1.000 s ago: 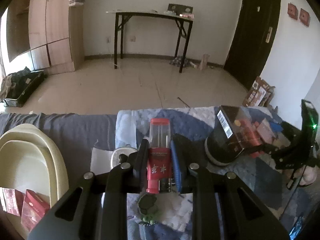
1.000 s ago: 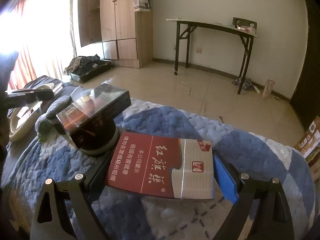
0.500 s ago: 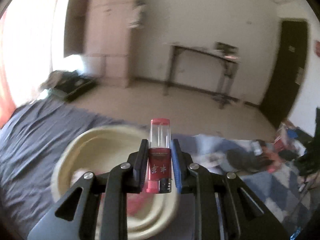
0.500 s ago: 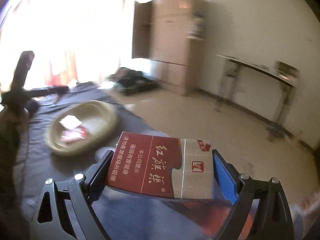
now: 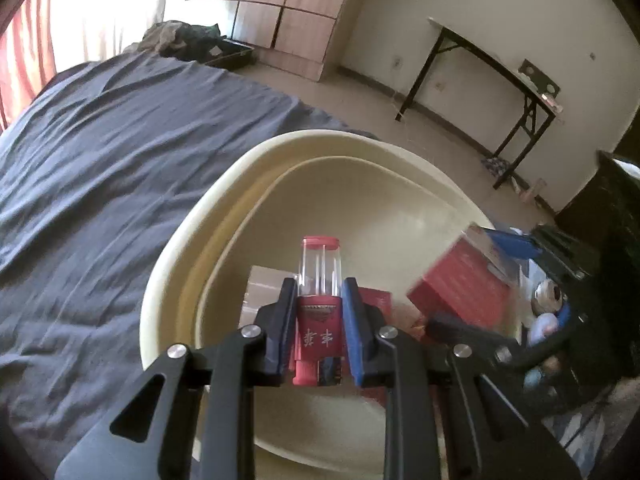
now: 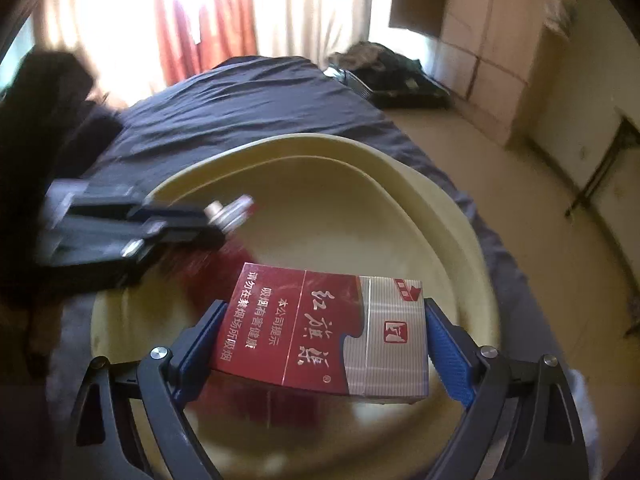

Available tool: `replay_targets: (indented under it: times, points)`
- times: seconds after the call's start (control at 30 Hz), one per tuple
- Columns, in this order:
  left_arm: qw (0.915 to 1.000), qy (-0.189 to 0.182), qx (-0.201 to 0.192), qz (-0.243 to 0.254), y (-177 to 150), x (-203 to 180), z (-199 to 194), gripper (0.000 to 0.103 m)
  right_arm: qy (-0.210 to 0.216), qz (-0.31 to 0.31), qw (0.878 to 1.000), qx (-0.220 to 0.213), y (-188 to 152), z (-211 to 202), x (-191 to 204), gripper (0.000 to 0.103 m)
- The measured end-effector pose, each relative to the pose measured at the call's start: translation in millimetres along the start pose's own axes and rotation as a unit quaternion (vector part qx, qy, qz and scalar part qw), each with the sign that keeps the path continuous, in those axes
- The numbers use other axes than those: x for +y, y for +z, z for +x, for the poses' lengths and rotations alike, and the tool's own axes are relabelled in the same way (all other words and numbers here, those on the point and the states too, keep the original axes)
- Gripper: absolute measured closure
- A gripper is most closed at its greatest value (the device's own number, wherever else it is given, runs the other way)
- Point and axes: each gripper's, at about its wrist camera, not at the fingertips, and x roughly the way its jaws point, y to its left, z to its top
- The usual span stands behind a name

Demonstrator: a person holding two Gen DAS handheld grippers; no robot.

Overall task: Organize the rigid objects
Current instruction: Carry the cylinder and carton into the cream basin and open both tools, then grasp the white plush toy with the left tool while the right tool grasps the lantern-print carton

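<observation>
Gripping a red lighter (image 5: 320,312) upright between its fingers, the left claw (image 5: 320,334) hangs over the cream basin (image 5: 188,264), which sits on the dark bedsheet (image 5: 100,184). The right claw (image 6: 324,344) clamps a red-and-silver cigarette pack (image 6: 324,332) flat across its width, also above the basin. Red packs (image 5: 376,300) lie in the basin's bottom, partly hidden. In the right wrist view the left claw shows blurred at the basin's left rim.

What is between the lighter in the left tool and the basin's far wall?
In the left wrist view, only bare basin floor lies between the lighter and the basin's far wall; the boxes sit lower, beside the tool.
</observation>
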Motion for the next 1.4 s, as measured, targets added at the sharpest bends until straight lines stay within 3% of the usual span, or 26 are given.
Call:
replay_targets:
  times: [0.13,0.27,0.3,0.4,0.43,0.53,0.67,0.73,0.87,0.97,1.07,1.27,1.4]
  points:
    - [1.0000,-0.001,0.002,-0.004,1.1,1.7,2.9,0.079,-0.025,-0.003,1.000,0.014,7.5,25.1,-6.9,0.011]
    - [1.0000,0.005,-0.001,0.001,-1.4,0.4,-3.3,0.078,-0.014,0.008,1.000,0.022,11.9,34.5,-11.7,0.011]
    - [1.0000,0.007,0.000,0.002,-1.6,0.4,-3.0,0.072,-0.014,0.008,0.999,0.029,12.8,38.5,-15.4,0.009]
    - [0.9997,0.016,-0.013,-0.012,-0.5,3.1,-9.9,0.020,-0.009,0.034,0.999,0.007,2.4,11.5,-10.0,0.001]
    - [0.9995,0.018,-0.021,-0.015,0.5,2.8,-14.0,0.009,-0.012,0.041,0.999,-0.007,-0.4,-5.1,-10.4,0.000]
    - [0.9987,-0.001,-0.049,-0.010,2.1,-11.3,-38.8,0.000,-0.047,0.048,0.996,-0.051,-21.1,-67.9,-17.6,0.000]
    - [0.9968,-0.029,-0.063,0.040,-3.9,-63.7,-58.6,0.000,-0.101,0.062,0.987,-0.111,-78.4,-176.5,-43.9,0.000]
    - [0.9942,-0.051,-0.061,0.073,-12.8,-102.0,-61.4,0.000,-0.145,0.089,0.975,-0.141,-123.9,-230.0,-65.7,0.000]
    - [0.9837,-0.097,-0.037,0.146,-41.3,-186.8,-52.3,0.000,-0.211,0.157,0.955,-0.138,-211.6,-280.9,-103.7,0.000]
    - [0.9722,-0.112,-0.014,0.205,-63.0,-235.0,-37.2,0.000,-0.264,0.176,0.941,-0.114,-271.0,-287.3,-123.1,0.000]
    - [0.9640,-0.103,0.011,0.245,-76.9,-259.5,-14.3,0.000,-0.271,0.191,0.939,-0.089,-302.5,-272.3,-132.8,0.000]
    - [0.9606,-0.087,0.046,0.260,-90.3,-269.9,26.0,0.000,-0.271,0.217,0.936,-0.059,-316.3,-249.0,-162.2,0.000]
    - [0.9579,-0.081,0.044,0.272,-98.3,-277.7,36.9,0.000,-0.259,0.218,0.940,-0.044,-313.7,-231.0,-172.6,0.000]
